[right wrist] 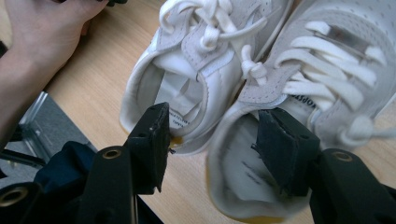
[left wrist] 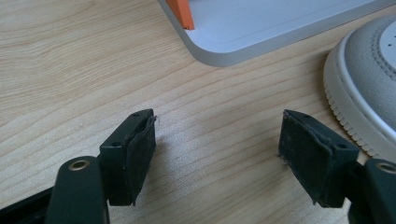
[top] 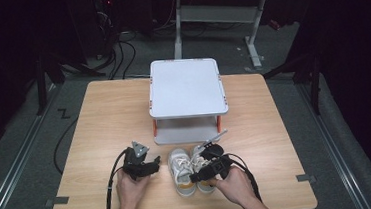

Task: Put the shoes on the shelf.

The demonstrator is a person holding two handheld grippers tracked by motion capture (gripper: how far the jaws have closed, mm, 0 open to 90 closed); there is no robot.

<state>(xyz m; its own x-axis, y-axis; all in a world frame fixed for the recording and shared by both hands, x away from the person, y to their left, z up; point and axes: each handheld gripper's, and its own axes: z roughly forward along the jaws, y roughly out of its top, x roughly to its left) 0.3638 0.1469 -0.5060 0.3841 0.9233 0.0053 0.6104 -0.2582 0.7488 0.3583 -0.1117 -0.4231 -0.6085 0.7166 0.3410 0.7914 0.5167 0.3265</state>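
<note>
Wooden surface [top: 99, 121] carries a white two-tier stand [top: 186, 87] toward its far edge. Directly before the stand sits a pair of white sneakers [top: 188, 170], side by side and touching, toes toward the stand. Right hand-held gripper [right wrist: 210, 135]: jaws apart over the heel openings, pressing nothing. Left hand-held gripper [left wrist: 217, 140]: jaws wide, empty, above bare wood just beside the left sneaker's sole.

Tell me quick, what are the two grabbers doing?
Left gripper: open, holding nothing, above the table.
Right gripper: open around the shoes' heel rims, not pinching.
</note>
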